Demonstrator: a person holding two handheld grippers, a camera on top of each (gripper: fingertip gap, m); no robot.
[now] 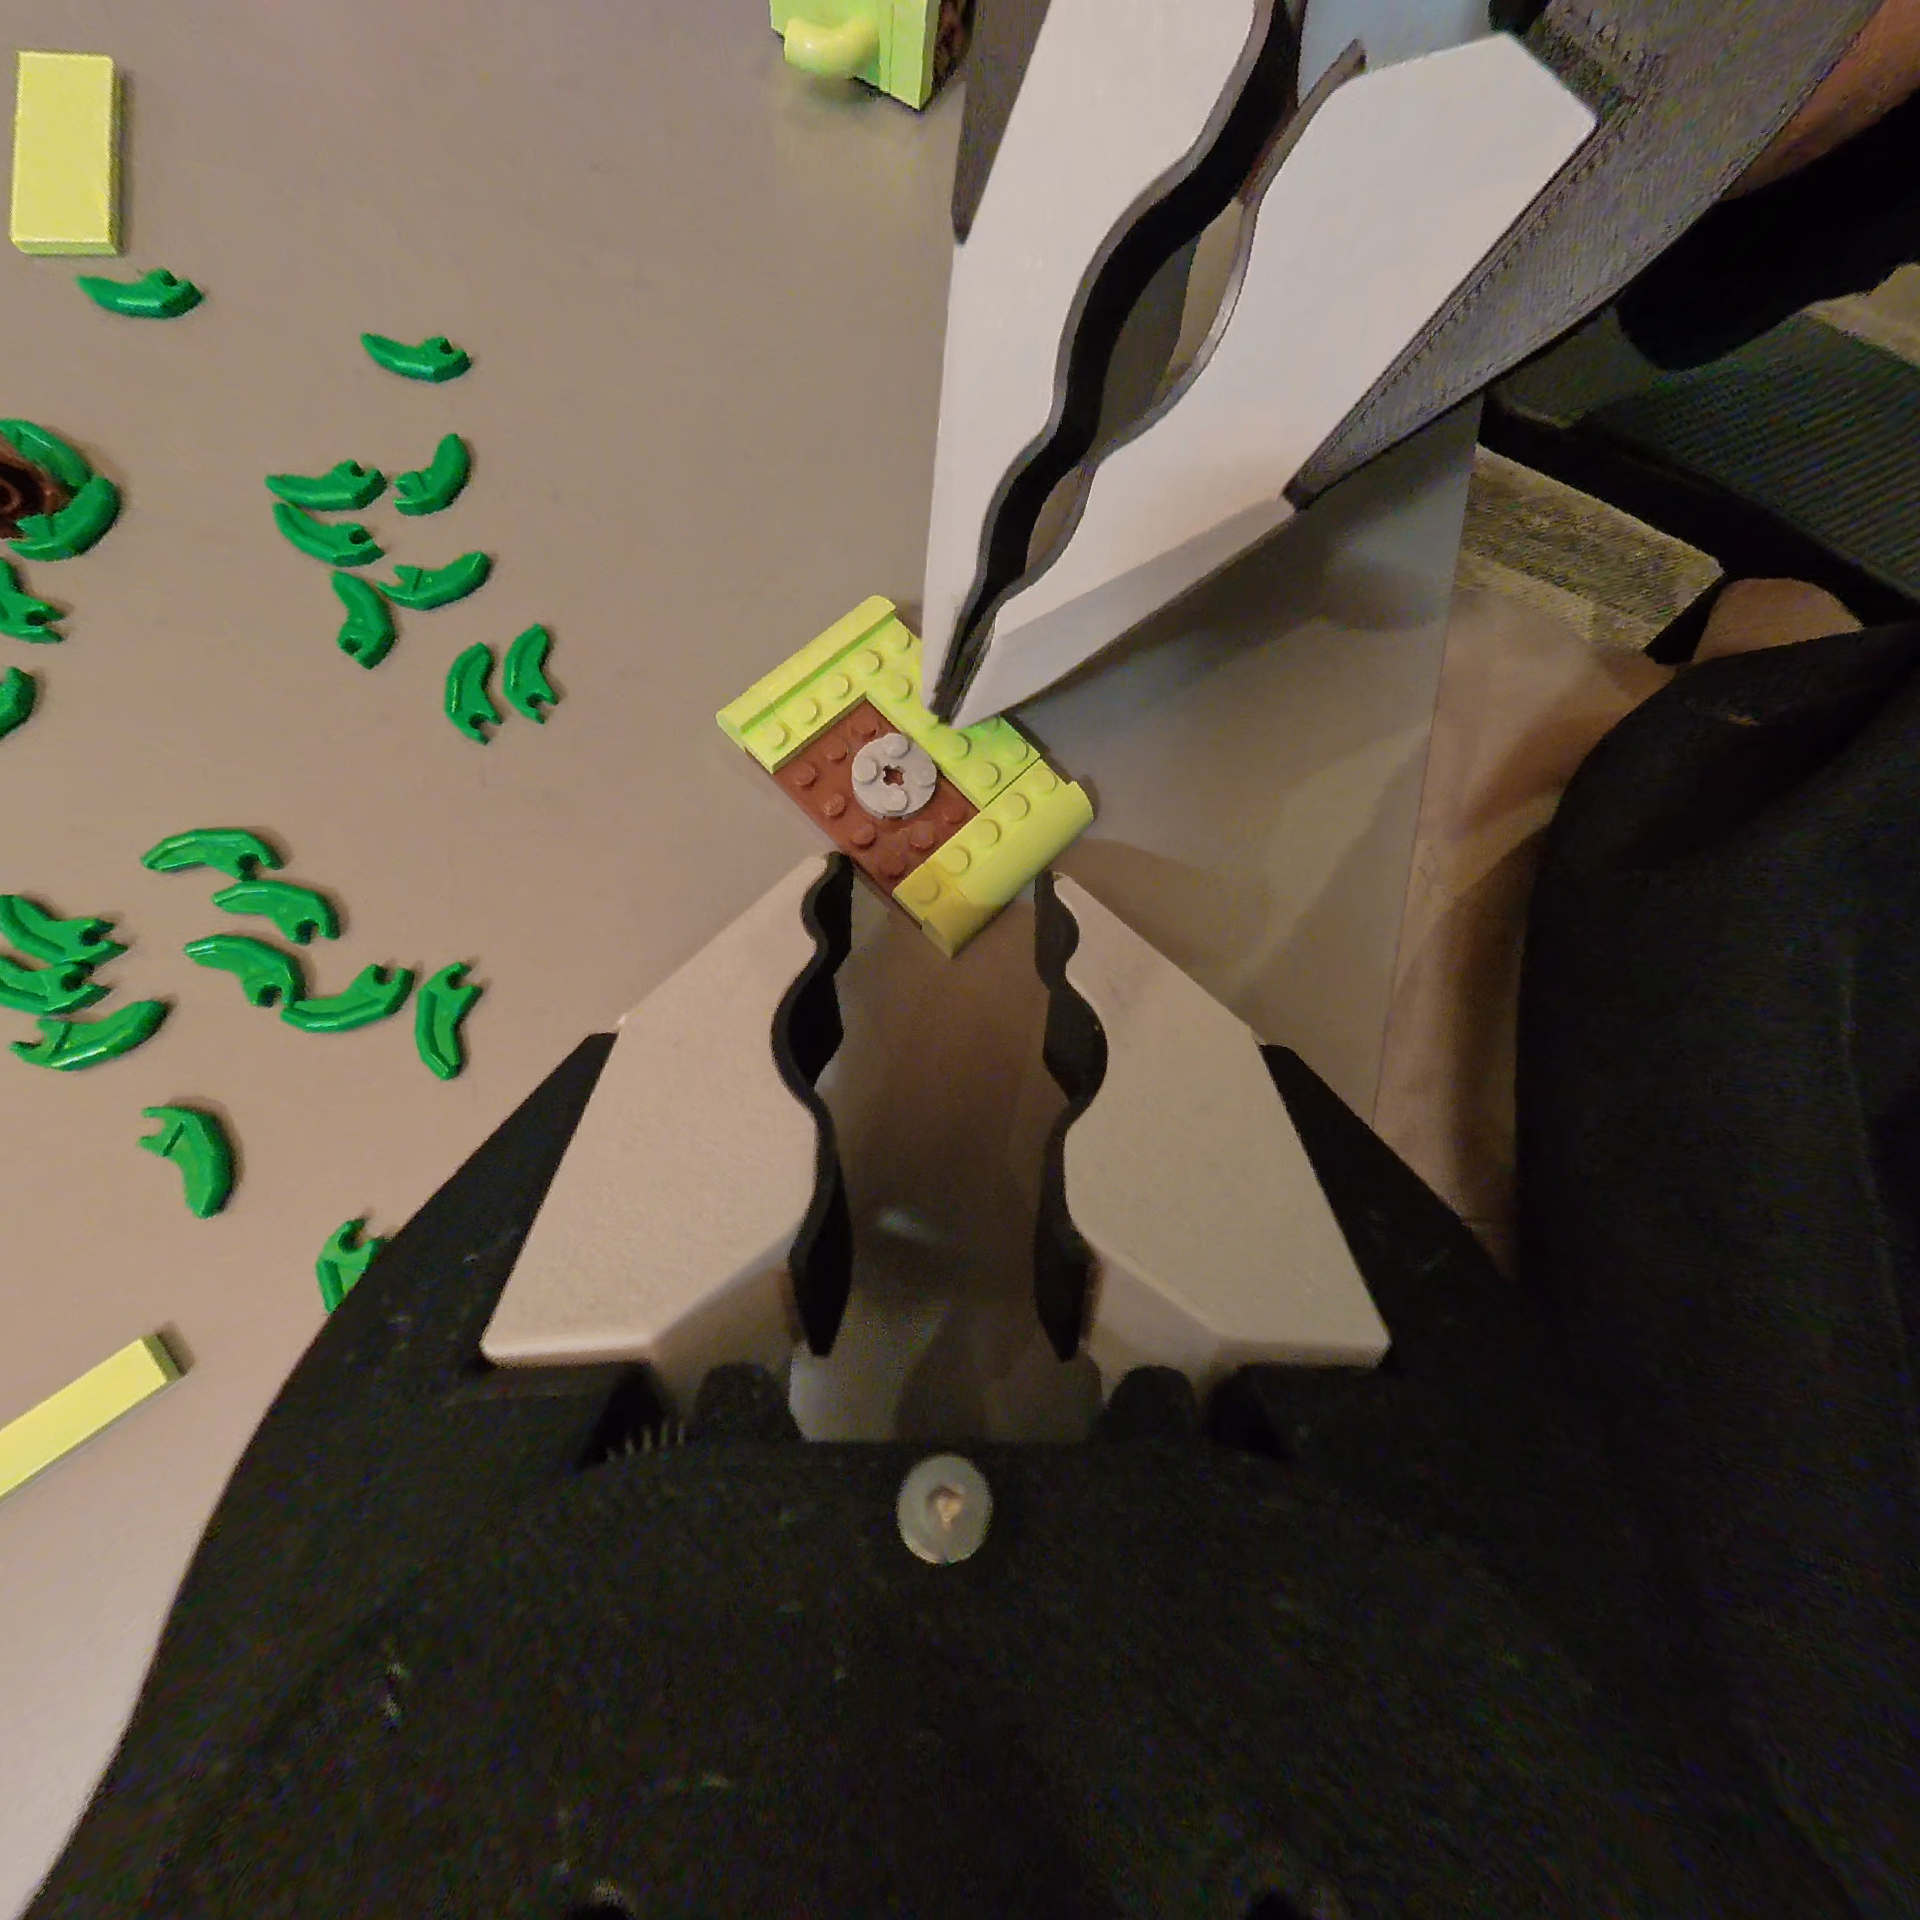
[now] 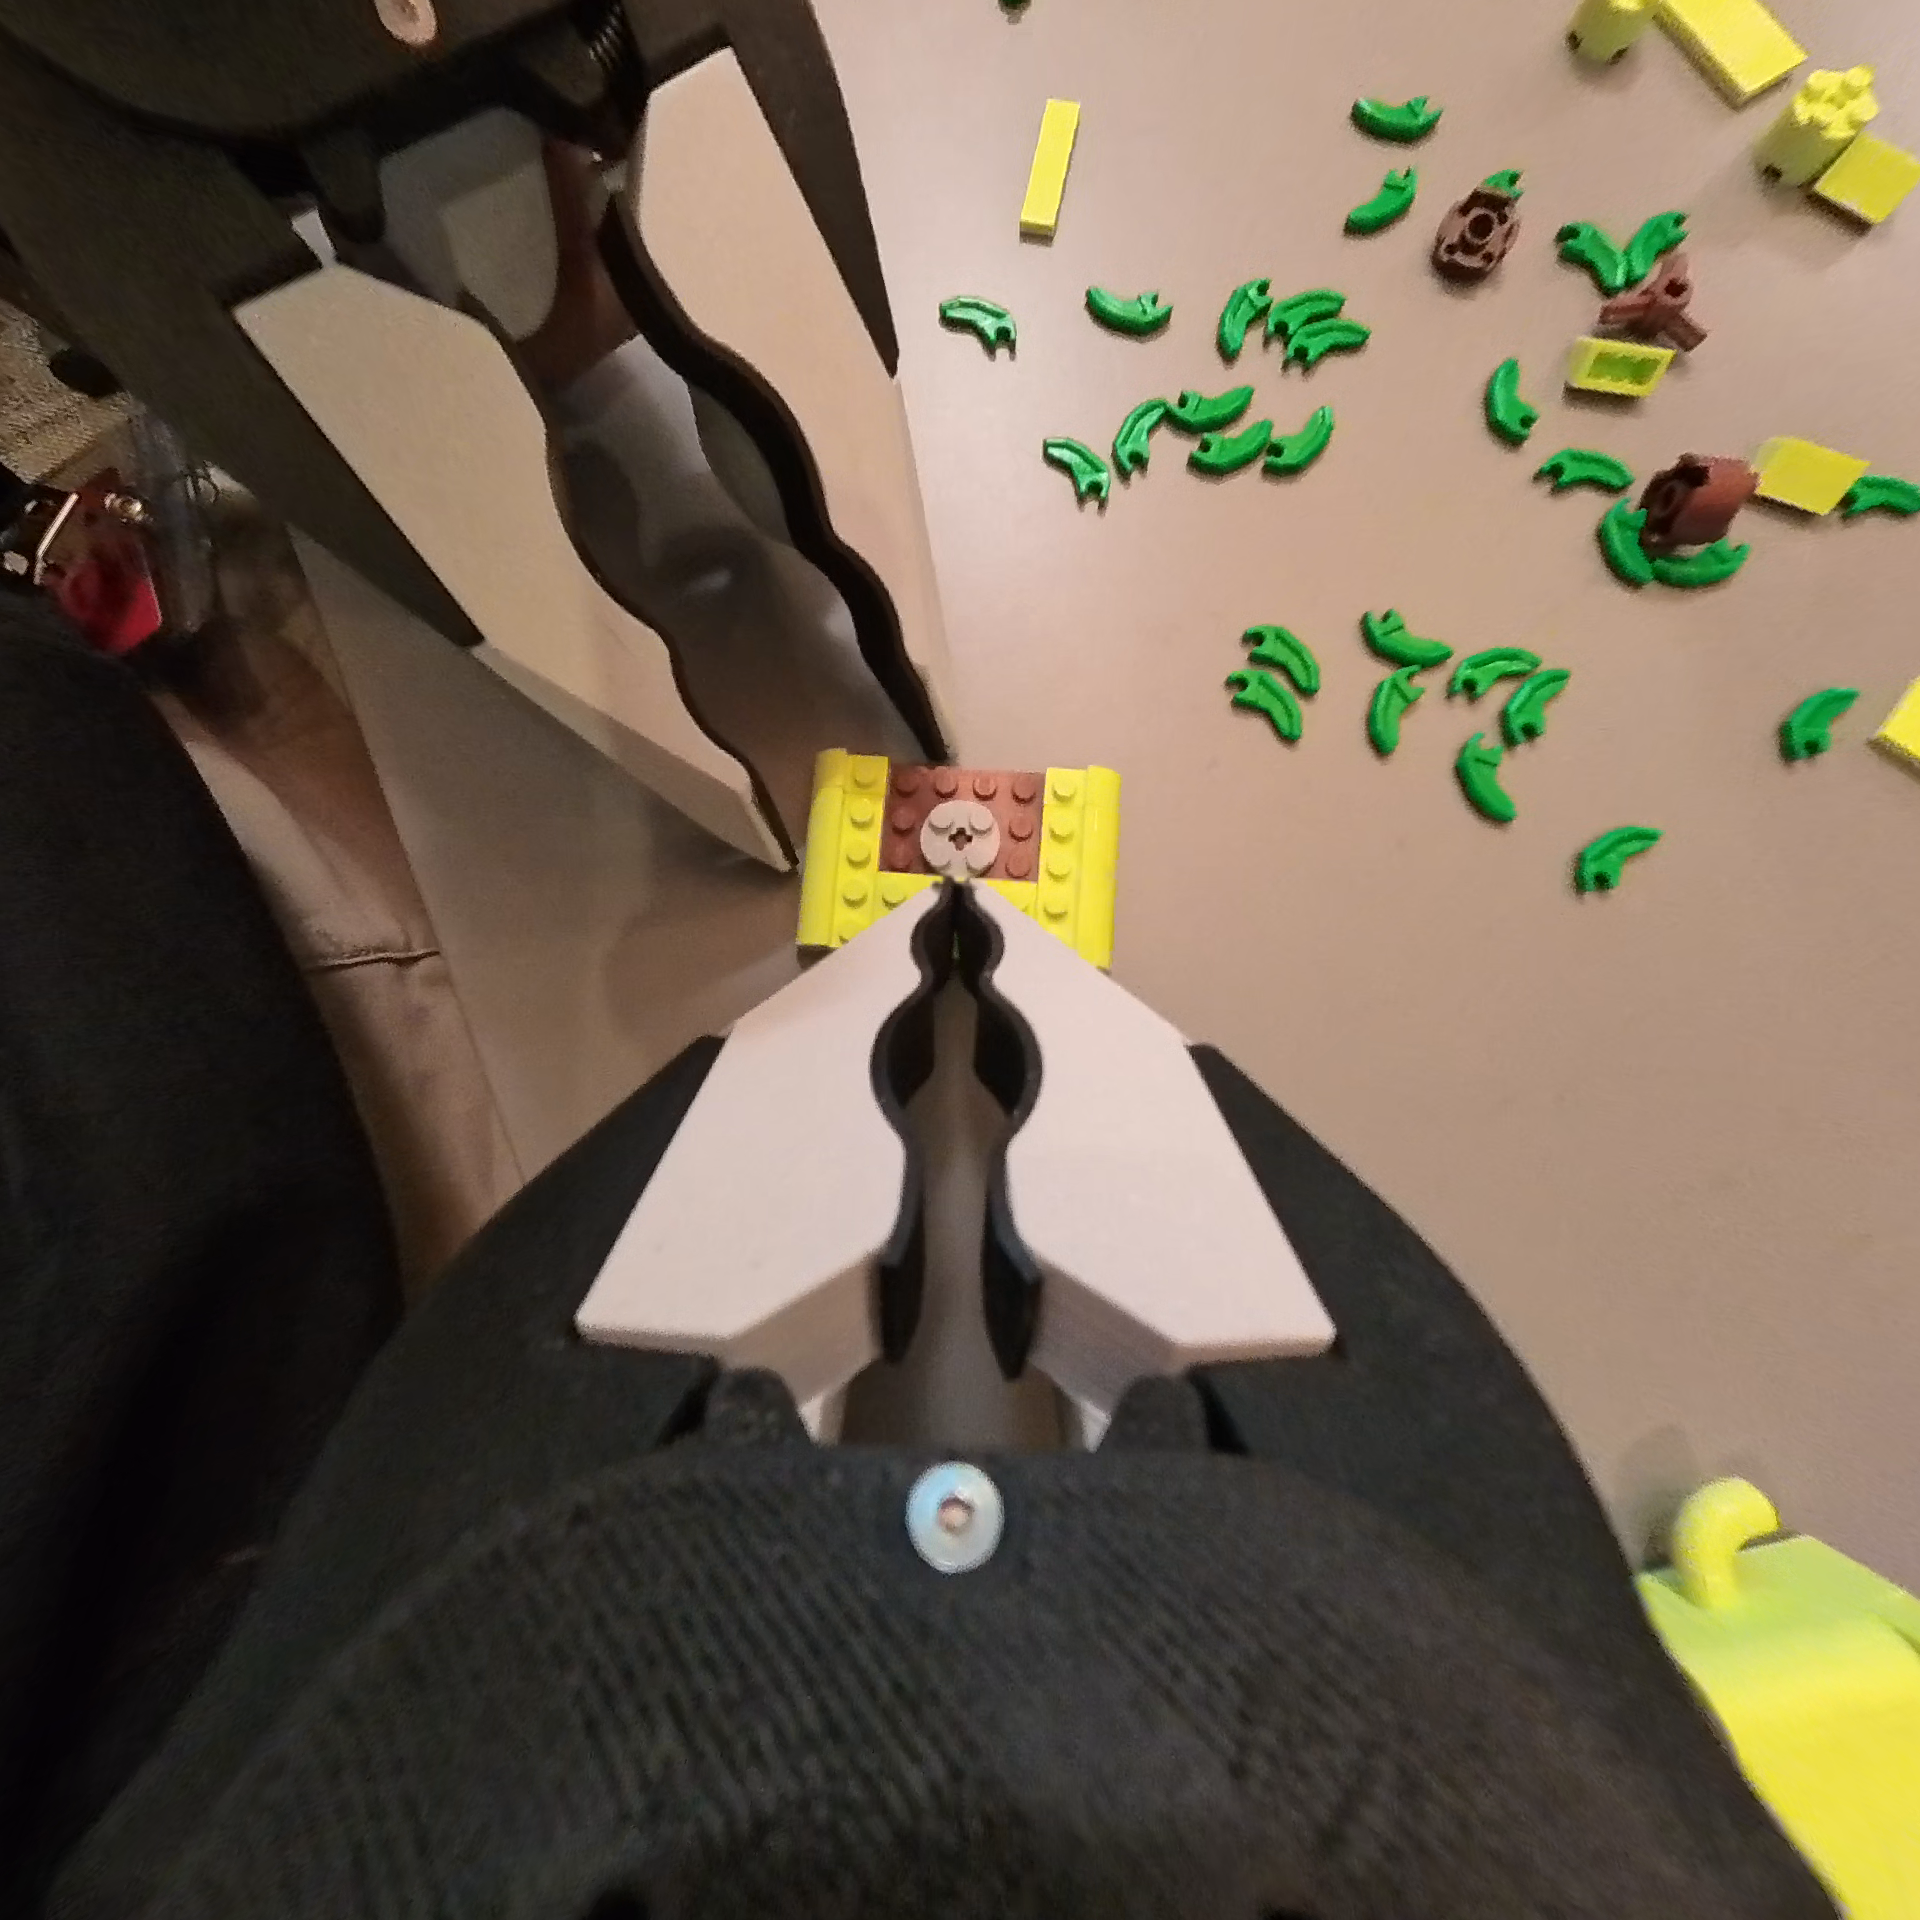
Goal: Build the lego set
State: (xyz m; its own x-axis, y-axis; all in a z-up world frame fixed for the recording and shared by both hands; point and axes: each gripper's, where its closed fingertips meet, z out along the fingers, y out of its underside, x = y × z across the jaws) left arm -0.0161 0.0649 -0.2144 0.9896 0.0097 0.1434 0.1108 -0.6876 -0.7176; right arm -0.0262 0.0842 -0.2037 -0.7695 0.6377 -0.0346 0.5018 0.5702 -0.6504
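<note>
A small lego base [image 1: 821, 800] has a brown plate in the middle, lime green slopes around it and a grey round plate [image 1: 891, 774] on top. It sits by the table's edge. My left gripper [image 1: 940, 883] is shut on the base, one fingertip on each side of its near corner. My right gripper [image 1: 951, 712] is shut, its tips pressing on the base's lime border just beside the round plate. In the right wrist view the right gripper [image 2: 958, 883] touches the base [image 2: 1081, 852] below the round plate [image 2: 958, 833], and the left gripper [image 2: 864, 805] comes in from the upper left.
Many green leaf pieces [image 1: 353, 540] [image 2: 1226, 436] lie scattered on the tan table. Lime tiles [image 1: 64, 151] [image 2: 1049, 166], brown pieces [image 2: 1475, 234] and a lime block with a hook [image 2: 1787, 1683] lie farther out. A person's dark clothing [image 1: 1714, 1039] is beyond the table edge. The tips of both grippers are at nearly the same place.
</note>
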